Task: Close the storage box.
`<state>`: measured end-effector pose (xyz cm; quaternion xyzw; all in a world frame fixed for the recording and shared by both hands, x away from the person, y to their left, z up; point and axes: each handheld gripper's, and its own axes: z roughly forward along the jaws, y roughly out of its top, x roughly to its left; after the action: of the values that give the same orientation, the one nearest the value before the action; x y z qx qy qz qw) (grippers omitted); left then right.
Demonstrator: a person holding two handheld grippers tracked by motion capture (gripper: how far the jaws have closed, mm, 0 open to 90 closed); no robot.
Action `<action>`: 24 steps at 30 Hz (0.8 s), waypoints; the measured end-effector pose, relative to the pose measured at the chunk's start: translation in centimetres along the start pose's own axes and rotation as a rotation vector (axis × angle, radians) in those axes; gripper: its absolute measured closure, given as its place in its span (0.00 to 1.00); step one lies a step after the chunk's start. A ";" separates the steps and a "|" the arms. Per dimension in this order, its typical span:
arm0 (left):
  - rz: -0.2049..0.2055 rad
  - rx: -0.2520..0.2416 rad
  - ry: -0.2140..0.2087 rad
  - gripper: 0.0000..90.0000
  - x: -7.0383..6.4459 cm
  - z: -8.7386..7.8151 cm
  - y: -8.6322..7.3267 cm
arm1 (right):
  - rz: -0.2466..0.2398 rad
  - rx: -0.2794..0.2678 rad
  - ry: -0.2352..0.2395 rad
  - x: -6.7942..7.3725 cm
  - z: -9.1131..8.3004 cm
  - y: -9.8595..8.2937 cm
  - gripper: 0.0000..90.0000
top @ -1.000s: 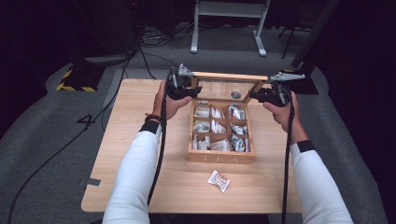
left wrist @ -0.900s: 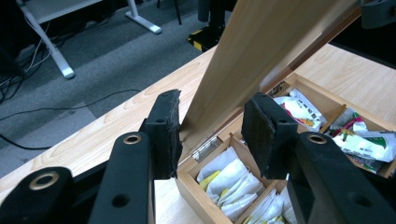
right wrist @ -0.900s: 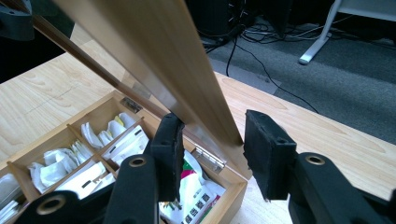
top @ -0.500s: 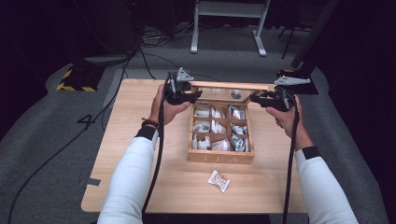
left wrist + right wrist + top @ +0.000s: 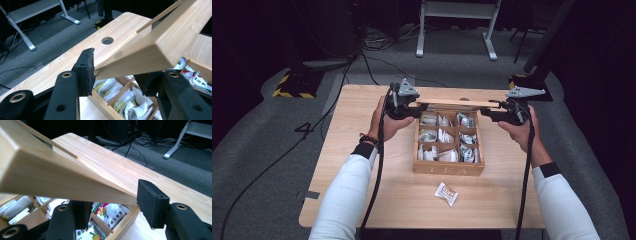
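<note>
A wooden tea box [image 5: 448, 170] marked TEA stands on the table, its compartments full of tea bags [image 5: 442, 136]. Its wooden lid [image 5: 457, 103] hangs tilted over the box's far end. My left gripper [image 5: 412, 107] holds the lid's left end and my right gripper [image 5: 489, 112] holds its right end. In the left gripper view the jaws [image 5: 116, 72] straddle the lid's [image 5: 155, 47] corner, one pad pressed to its edge. In the right gripper view the gripper [image 5: 115, 202] clasps the lid [image 5: 50, 175] the same way, above tea bags [image 5: 105, 211].
A loose wrapped tea bag [image 5: 446, 193] lies on the table [image 5: 362, 130] in front of the box. A round cable hole [image 5: 107, 40] is in the tabletop behind the box. Cables and a desk frame [image 5: 457, 30] are on the floor beyond.
Both grippers have come toward the person with the lid, and its free edge has swung forward and lower over the box.
</note>
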<state>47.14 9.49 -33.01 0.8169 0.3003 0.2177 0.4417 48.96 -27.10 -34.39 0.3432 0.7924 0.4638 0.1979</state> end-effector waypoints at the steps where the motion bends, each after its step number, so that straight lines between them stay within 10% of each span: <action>1: 0.002 -0.001 -0.006 0.59 -0.2 -0.1 0.0 | -0.003 0.005 0.003 0.1 -0.1 -0.1 0.52; 24: 0.047 0.055 -0.020 0.48 -2.3 -0.8 -1.6 | -0.029 0.027 0.014 1.5 -2.1 -2.3 0.46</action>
<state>44.52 9.13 -34.18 0.8377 0.2826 0.2113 0.4168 45.76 -28.06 -35.33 0.3310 0.8049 0.4524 0.1947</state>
